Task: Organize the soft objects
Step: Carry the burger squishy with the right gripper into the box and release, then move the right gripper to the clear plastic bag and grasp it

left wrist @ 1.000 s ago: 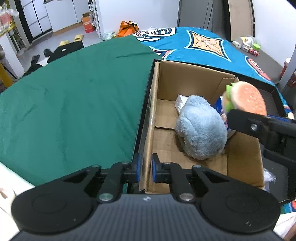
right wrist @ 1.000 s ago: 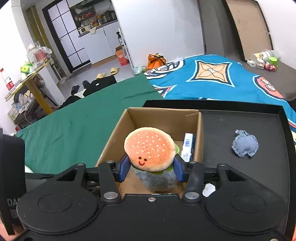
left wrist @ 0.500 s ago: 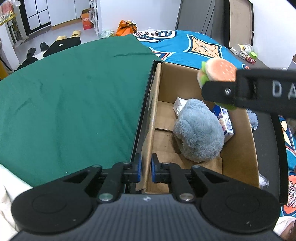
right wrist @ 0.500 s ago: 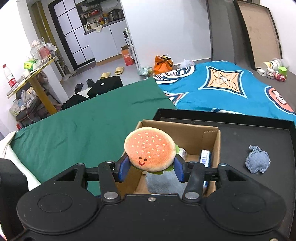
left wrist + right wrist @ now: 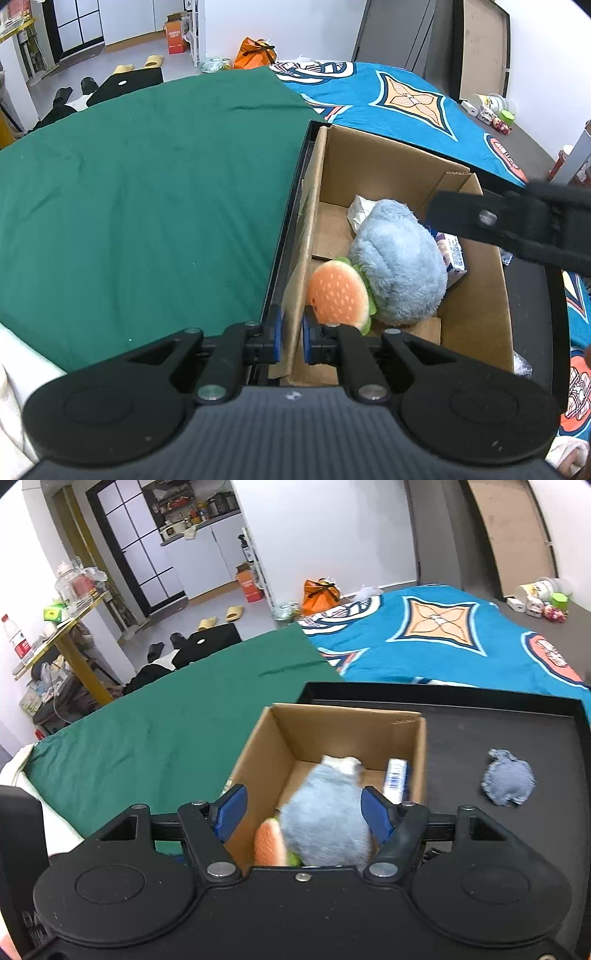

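**One soft toy left outside the box**

One denim-blue plush [image 5: 509, 782] lies on the black tray [image 5: 461, 731], right of the cardboard box [image 5: 347, 716], nearer the right gripper [image 5: 301, 812], whose empty jaws are opening. Its long axis runs across the view. The left gripper [image 5: 291, 334] pinches the box wall. The burger toy [image 5: 338, 293] lies inside, against the blue fluffy plush [image 5: 399, 269].

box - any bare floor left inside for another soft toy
Bare floor lies along the far wall of the cardboard box. The near half is crowded: burger plush against blue plush, carton on the right.
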`<state>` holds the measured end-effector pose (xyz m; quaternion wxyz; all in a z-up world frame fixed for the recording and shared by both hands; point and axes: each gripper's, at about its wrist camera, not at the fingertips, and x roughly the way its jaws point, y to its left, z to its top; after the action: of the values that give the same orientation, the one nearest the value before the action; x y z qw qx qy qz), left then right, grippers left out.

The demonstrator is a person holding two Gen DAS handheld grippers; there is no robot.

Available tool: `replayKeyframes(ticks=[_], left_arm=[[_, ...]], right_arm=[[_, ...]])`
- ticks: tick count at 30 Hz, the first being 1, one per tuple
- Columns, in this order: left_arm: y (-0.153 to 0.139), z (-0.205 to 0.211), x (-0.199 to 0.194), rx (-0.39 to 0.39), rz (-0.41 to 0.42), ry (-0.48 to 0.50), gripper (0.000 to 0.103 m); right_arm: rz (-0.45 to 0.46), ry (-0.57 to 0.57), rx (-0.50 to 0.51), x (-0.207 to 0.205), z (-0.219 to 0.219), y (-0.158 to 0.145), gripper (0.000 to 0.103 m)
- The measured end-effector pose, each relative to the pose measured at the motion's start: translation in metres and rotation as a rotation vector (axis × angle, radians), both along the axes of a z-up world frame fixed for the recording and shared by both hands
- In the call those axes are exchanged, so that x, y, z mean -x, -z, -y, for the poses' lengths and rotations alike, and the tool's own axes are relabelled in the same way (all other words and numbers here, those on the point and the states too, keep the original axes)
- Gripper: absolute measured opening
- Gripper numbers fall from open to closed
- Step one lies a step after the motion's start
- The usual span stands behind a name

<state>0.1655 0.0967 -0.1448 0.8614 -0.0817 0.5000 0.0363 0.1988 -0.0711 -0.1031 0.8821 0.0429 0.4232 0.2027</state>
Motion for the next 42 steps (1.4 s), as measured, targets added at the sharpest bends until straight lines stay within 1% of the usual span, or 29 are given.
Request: replayKeyframes(ticks=[3,6,9,15,18,20,21,23,26,29,32,37,42], left_arm=[[0.000,0.001,0.000,-0.007,-0.001,0.001,0.010],[-0.001,0.004,0.000,-0.018,0.003,0.006,0.011],[-0.003,0.008,0.001,-0.043,0.008,0.011,0.013],[-0.007,0.013,0.004,-0.066,0.021,0.018,0.016],[-0.009,0.018,0.004,-0.087,0.015,0.025,0.024],[-0.011,0.019,0.004,-0.089,0.016,0.031,0.033],[-0.012,0.020,0.004,-0.094,0.016,0.031,0.035],[-0.014,0.024,0.004,-0.110,0.016,0.037,0.043],[-0.015,0.028,0.004,-0.128,0.010,0.048,0.050],[-0.016,0.031,0.004,-0.135,0.005,0.053,0.054],[-0.015,0.033,0.005,-0.144,0.002,0.055,0.056],[-0.014,0.037,0.004,-0.167,-0.011,0.058,0.056],[-0.015,0.040,0.005,-0.191,-0.019,0.055,0.057]], right_arm=[[0.000,0.016,0.008,0.004,0.012,-0.001,0.068],[-0.009,0.035,0.013,0.007,0.025,0.001,0.071],[-0.024,0.059,0.017,0.009,0.038,0.005,0.071],[-0.035,0.090,0.007,0.016,0.062,0.007,0.071],[-0.040,0.107,-0.005,0.020,0.076,0.006,0.070],[-0.045,0.120,-0.007,0.021,0.083,0.007,0.070],[-0.049,0.127,-0.011,0.022,0.087,0.008,0.071],[-0.058,0.139,-0.015,0.024,0.094,0.011,0.070],[-0.072,0.161,-0.028,0.029,0.104,0.015,0.071],[-0.089,0.186,-0.038,0.033,0.114,0.021,0.071],[-0.111,0.213,-0.031,0.036,0.121,0.030,0.070],[-0.179,0.247,-0.016,0.037,0.131,0.051,0.071],[-0.226,0.278,-0.010,0.036,0.137,0.068,0.072]])
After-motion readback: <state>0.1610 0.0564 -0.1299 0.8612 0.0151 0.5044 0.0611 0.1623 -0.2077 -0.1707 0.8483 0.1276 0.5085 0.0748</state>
